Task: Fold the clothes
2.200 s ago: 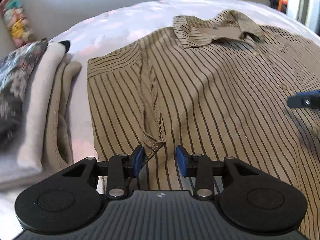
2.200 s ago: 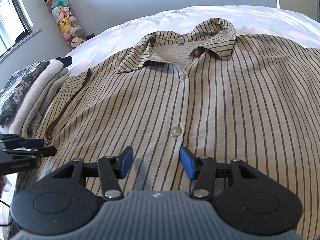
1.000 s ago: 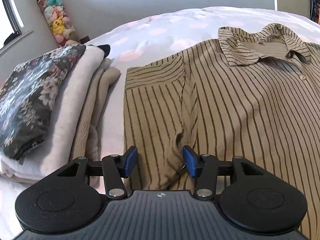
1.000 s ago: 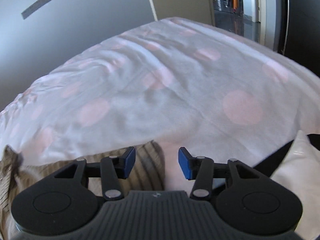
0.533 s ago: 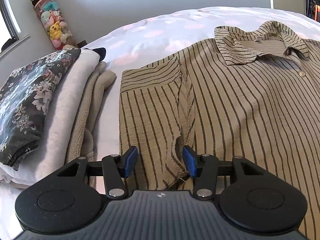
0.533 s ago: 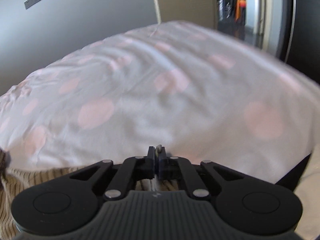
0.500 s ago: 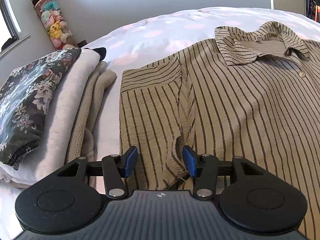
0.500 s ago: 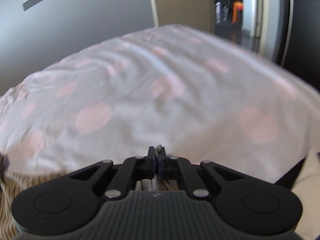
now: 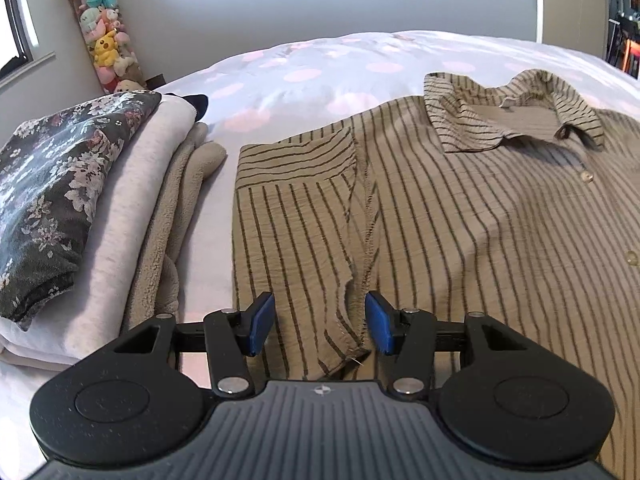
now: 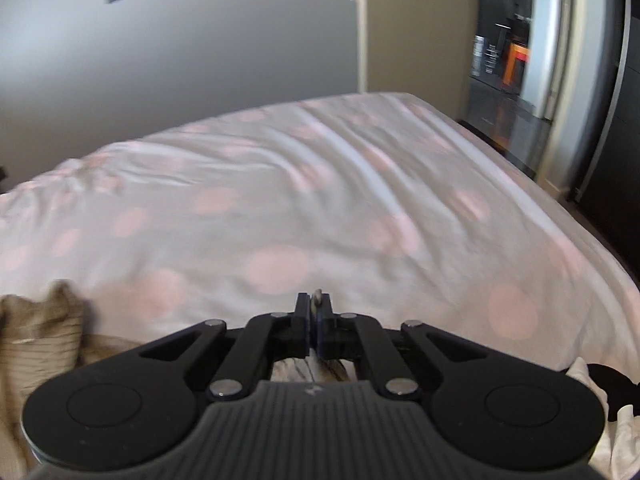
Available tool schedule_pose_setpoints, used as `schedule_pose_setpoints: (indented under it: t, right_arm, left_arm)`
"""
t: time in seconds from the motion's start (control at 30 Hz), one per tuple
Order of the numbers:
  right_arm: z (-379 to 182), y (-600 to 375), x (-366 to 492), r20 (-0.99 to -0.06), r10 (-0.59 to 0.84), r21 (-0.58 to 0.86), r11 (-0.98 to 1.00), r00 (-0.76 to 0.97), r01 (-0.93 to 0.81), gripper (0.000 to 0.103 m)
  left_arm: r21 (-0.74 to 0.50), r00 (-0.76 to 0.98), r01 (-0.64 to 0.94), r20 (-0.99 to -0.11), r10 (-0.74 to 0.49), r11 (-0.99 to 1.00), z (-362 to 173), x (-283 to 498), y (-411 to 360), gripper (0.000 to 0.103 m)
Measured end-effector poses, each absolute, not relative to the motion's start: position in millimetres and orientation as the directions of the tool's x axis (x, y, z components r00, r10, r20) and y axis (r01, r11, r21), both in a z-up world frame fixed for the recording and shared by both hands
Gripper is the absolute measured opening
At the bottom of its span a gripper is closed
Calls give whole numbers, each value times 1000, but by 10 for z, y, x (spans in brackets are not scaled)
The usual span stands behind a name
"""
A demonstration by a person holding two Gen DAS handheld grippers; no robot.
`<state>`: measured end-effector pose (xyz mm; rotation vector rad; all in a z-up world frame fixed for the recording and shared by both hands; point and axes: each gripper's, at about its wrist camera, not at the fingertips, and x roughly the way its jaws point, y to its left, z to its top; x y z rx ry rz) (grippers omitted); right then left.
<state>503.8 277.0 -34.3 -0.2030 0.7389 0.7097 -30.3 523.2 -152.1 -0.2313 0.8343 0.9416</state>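
On the bed: a tan striped shirt (image 9: 460, 216) lay spread front-up on the polka-dot duvet (image 9: 304, 76), collar at the far end, buttons done up.
Step in hand: looked like the sleeve-tucking stage. The near sleeve (image 9: 296, 216) was already folded in over the body, and the other side was getting picked up.
Left gripper (image 9: 320, 324): spread apart, hovering over the sleeve's cuff end, pads either side of the fabric but not squeezing it.
Right gripper (image 10: 314, 320): pressed together on a thin bit of striped fabric, a sliver poking out above the tips, more of it bunched under the tool.
Next move: my guess, carry that pinched edge across toward the middle and lay it flat, keeping it from bunching.
Surface: soft duvet, a bit rippled on the far side.
Room: grey wall, a tube of plush toys (image 9: 106, 40) in the corner, and a stack of folded clothes (image 9: 80, 216) just beside the shirt.
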Motion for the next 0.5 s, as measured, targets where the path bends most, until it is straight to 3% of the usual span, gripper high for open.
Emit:
schedule_pose_setpoints:
  t: [0.2, 0.5]
  right_arm:
    - [-208, 3226, 4370, -696, 556, 51, 670, 455, -740, 4]
    - [-934, 3942, 3808, -826, 459, 38, 625, 327, -780, 6]
  left_arm:
    - [124, 360, -786, -705, 611, 606, -1405, -383, 5168, 48]
    - [70, 390, -803, -688, 612, 591, -1336, -508, 5273, 48]
